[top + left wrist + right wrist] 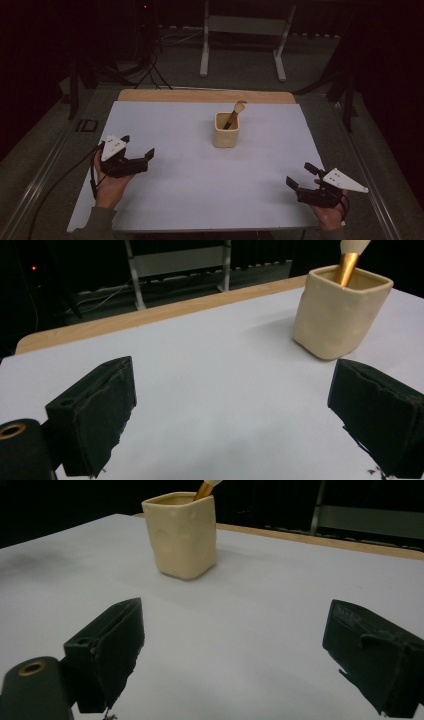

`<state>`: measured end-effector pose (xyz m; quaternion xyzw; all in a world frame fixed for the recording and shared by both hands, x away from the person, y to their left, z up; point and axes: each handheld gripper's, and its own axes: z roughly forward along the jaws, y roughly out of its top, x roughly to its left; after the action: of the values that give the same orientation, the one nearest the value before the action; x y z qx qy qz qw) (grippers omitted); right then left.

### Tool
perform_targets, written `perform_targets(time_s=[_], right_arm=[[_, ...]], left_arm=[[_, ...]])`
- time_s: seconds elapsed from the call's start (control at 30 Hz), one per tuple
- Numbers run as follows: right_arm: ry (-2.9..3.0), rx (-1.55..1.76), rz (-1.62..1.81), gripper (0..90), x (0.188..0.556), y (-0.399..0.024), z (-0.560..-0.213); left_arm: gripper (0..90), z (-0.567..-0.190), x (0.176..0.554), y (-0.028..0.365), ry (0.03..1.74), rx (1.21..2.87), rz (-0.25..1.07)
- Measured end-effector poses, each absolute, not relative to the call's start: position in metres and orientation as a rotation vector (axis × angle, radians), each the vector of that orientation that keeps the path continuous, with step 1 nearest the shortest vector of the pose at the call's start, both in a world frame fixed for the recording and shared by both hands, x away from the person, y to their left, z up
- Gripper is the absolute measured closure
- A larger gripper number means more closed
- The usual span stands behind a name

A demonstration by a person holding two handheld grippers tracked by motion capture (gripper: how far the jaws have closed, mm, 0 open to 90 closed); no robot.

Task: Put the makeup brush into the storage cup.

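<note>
Two grippers spread wide and empty, cup with brush standing beyond.

Nearest, at about 4 o'clock on the white sheet (pixel 200 175): right gripper (pixel 300 176), jaws released and far apart, nothing between them, held in a hand at the near right edge. At about 8 o'clock: left gripper (pixel 136 146), jaws likewise released and empty, held in a hand over the near left part of the sheet. Farther off, just past centre toward 12 o'clock, well apart from both grippers: cream cup (pixel 226 130), upright, squarish, with a brush (pixel 235 114) leaning inside, pale tip up toward 1 o'clock. Behind, at 12 o'clock: wooden table edge (pixel 205 96); beyond it a white frame (pixel 245 30) on the floor.
</note>
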<state>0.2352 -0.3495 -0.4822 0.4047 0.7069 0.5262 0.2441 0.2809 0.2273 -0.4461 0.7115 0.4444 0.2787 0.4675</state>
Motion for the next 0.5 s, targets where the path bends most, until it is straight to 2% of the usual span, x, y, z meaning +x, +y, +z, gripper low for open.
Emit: perform_targets(time_s=[0.5], right_arm=[[1.938, 1.101, 1.44, 9.6, 0.235, -0.349, -0.482]], left_arm=[[6.0, -0.466, 0.249, 0.258, 1.147, 1.716, 0.692]])
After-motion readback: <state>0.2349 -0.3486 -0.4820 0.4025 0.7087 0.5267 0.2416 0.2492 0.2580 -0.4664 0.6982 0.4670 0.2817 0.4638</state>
